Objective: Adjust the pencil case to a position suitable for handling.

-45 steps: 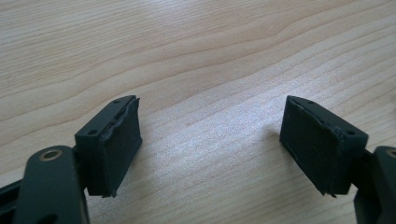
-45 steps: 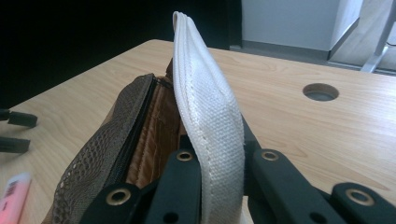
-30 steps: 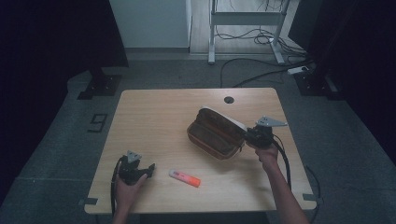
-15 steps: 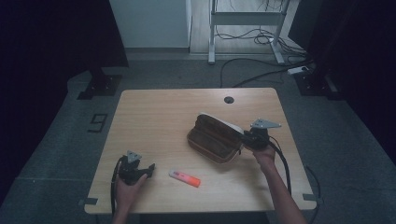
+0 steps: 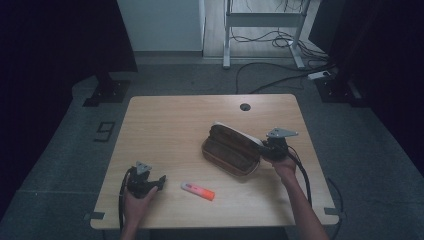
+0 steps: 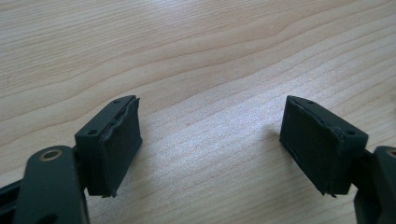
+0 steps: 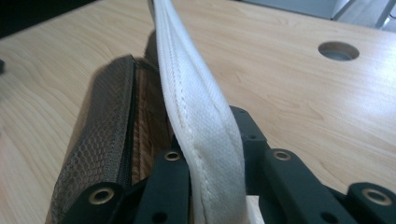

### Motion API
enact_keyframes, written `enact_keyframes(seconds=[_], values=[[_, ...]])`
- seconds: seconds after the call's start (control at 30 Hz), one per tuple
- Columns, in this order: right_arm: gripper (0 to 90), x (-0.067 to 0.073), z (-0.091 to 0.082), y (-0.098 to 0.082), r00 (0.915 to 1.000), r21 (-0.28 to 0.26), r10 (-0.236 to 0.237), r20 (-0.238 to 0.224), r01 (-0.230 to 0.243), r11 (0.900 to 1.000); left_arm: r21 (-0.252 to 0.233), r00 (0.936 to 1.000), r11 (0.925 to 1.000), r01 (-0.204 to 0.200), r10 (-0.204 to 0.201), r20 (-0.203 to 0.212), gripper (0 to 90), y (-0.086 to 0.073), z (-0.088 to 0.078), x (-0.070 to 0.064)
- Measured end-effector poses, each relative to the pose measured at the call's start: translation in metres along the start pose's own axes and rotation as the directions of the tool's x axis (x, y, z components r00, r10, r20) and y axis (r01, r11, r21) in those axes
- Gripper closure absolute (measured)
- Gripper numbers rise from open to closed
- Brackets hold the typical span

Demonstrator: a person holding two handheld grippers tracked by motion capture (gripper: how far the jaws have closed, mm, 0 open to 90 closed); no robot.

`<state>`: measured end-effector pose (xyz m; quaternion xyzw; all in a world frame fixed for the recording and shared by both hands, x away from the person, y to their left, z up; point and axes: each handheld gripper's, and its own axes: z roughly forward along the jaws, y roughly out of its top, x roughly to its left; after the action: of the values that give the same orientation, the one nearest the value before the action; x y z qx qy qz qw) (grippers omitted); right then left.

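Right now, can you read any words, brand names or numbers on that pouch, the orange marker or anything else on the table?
None can be read.
Brown pencil case: no label or print shows on its mesh side or white edge.
Orange highlighter: any print is too small to tell.
Wooden table: bare wood grain, no sign.
Both grippers, left gripper and right gripper: no markings seen.

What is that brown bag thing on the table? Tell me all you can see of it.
The brown pouch is a long soft case lying slantwise on the wooden table, right of the middle. It lies open: its white fabric lid, stitched along the edge, stands up, and a brown mesh pocket with a zip shows inside. The right gripper has its fingers on either side of the lid's edge, and its jaws have just been opening.
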<state>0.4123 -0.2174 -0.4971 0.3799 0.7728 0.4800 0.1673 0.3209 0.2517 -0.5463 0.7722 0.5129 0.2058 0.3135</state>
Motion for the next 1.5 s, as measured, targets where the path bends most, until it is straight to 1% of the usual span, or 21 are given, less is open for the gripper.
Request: enact_keyframes(seconds=[0.07,0.23,0.3,0.4,0.47,0.5,0.53,0.57,0.67,0.7,0.77,0.8,0.83,0.87,1.0,1.07,1.23,1.33,1.4,1.47,1.5], values=[[75.8,-0.001,0.001,-0.001,1.0000,0.021,-0.002,0.006,0.002,1.000,0.000,1.0000,1.0000,0.000,0.000,0.000,20.2,0.000,0.000,0.000],[72.6,-0.002,0.005,-0.004,0.9996,0.050,-0.003,0.027,0.002,0.999,0.000,1.0000,1.0000,0.000,0.000,0.000,20.1,0.000,0.000,0.000],[71.9,-0.002,0.005,-0.004,0.9996,0.051,-0.002,0.028,0.000,0.999,0.000,1.0000,1.0000,0.000,0.000,0.000,20.1,0.000,0.000,0.000],[69.6,-0.001,0.004,-0.003,0.9990,0.044,-0.008,0.043,0.006,0.999,0.000,1.0000,1.0000,0.000,0.000,0.000,20.1,0.000,0.000,0.000],[64.9,0.000,0.002,-0.002,0.9985,0.037,-0.013,0.052,0.011,0.999,-0.001,1.0000,1.0000,0.000,0.000,-0.001,20.1,0.000,0.000,0.000],[61.7,0.001,0.002,-0.001,0.9978,0.037,-0.017,0.064,0.015,0.999,0.000,1.0000,1.0000,0.000,0.000,0.000,20.1,0.000,0.000,0.000],[57.4,0.002,0.000,-0.001,0.9959,0.039,-0.025,0.087,0.021,0.999,0.000,1.0000,1.0000,0.000,0.000,0.000,20.1,0.000,0.000,0.000],[54.3,0.003,-0.001,0.000,0.9943,0.035,-0.025,0.103,0.021,0.999,0.000,1.0000,1.0000,0.000,0.000,0.000,20.1,0.000,0.000,0.000],[44.7,0.005,-0.009,0.002,0.9917,0.013,-0.007,0.128,0.005,1.000,0.000,1.0000,1.0000,0.000,0.000,0.000,20.1,0.000,0.000,0.000],[41.4,0.007,-0.014,0.003,0.9907,-0.003,0.005,0.136,-0.005,1.000,0.000,1.0000,1.0000,0.000,0.000,0.000,20.1,0.000,0.000,0.000],[41.1,0.008,-0.016,0.003,0.9905,-0.011,0.008,0.137,-0.006,1.000,0.000,1.0000,1.0000,0.000,0.000,0.000,20.1,0.000,0.000,0.000],[41.0,0.009,-0.021,0.002,0.9892,-0.038,0.008,0.146,-0.002,0.999,0.000,1.0000,1.0000,0.000,0.000,0.000,20.1,0.000,0.000,0.000],[40.5,0.011,-0.024,0.001,0.9853,-0.063,0.005,0.171,0.006,0.998,0.000,1.0000,1.0000,0.000,0.000,0.000,20.1,0.000,0.000,0.000],[39.7,0.013,-0.027,0.000,0.9824,-0.072,0.004,0.187,0.010,0.997,0.000,1.0000,1.0000,0.000,0.000,0.000,20.2,0.000,0.000,0.000],[34.4,0.018,-0.036,-0.003,0.9785,-0.100,0.019,0.205,0.002,0.995,-0.001,1.0000,1.0000,0.000,0.000,0.000,20.1,0.000,0.000,0.000],[33.0,0.020,-0.040,-0.004,0.9731,-0.110,0.021,0.229,0.004,0.994,0.000,1.0000,1.0000,0.000,0.000,0.000,20.1,0.000,0.000,0.000],[33.1,0.026,-0.048,-0.004,0.9778,-0.131,0.024,0.208,0.003,0.991,0.000,1.0000,1.0000,0.000,0.000,0.000,20.1,0.000,0.000,0.000],[33.5,0.031,-0.052,-0.002,0.9867,-0.157,0.046,0.156,-0.022,0.987,0.000,1.0000,1.0000,0.000,0.000,0.000,20.1,0.000,0.000,0.000],[33.5,0.035,-0.053,-0.001,0.9878,-0.158,0.046,0.149,-0.022,0.987,0.000,1.0000,1.0000,0.000,0.000,0.000,20.1,0.000,0.000,0.000],[33.6,0.039,-0.054,-0.001,0.9911,-0.156,0.055,0.121,-0.036,0.987,0.000,1.0000,1.0000,-0.001,0.001,0.000,20.1,0.000,0.000,0.000],[33.7,0.040,-0.053,-0.001,0.9915,-0.156,0.057,0.117,-0.038,0.987,0.000,1.0000,1.0000,0.000,0.000,0.000,20.2,0.000,0.000,0.000]])
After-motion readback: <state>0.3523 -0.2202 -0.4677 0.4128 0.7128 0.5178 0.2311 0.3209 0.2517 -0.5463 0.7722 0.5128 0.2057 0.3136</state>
